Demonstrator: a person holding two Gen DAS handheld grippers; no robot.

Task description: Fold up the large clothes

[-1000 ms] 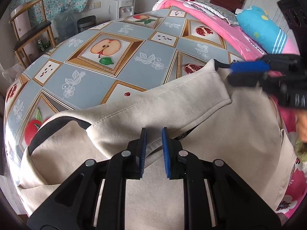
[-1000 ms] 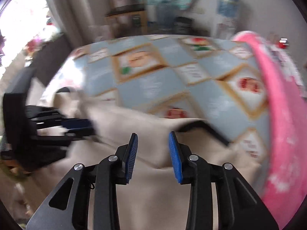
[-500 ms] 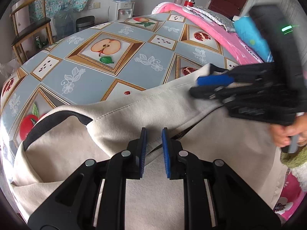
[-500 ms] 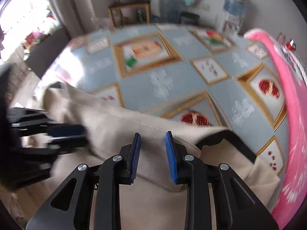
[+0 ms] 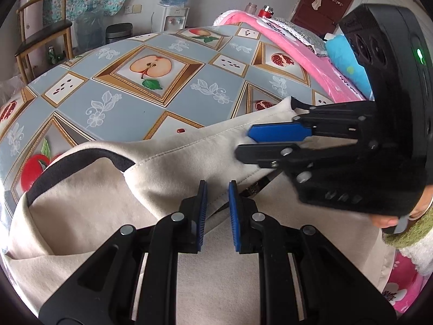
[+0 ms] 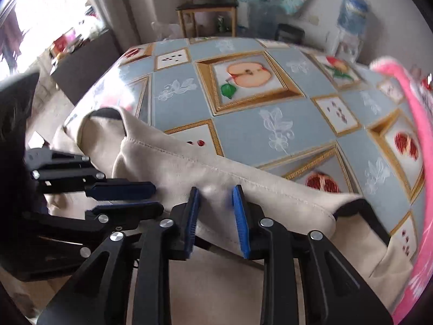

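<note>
A large beige jacket [image 5: 173, 162] with black trim lies on the fruit-patterned tablecloth [image 5: 167, 100], its far panel folded toward me. My left gripper [image 5: 216, 192] is open, its jaws straddling the folded edge near the zipper. My right gripper [image 6: 216, 197] is open too, its blue pads either side of a raised ridge of the jacket [image 6: 243, 189] along the stitched fold. In the left wrist view the right gripper [image 5: 249, 143] comes in from the right onto the fold. In the right wrist view the left gripper [image 6: 154, 197] sits just to the left.
A pink quilt [image 5: 297, 54] and a blue pillow [image 5: 343, 57] lie along the table's right side. A wooden chair [image 5: 43, 38], a bin [image 5: 119, 32] and a water dispenser [image 5: 173, 5] stand beyond the far edge. The table's edge [image 6: 81, 100] drops off at left.
My right gripper has swept left along the jacket's folded edge, closer to my left gripper, and its jaws have narrowed around the fabric ridge. My left gripper has hardly moved.
</note>
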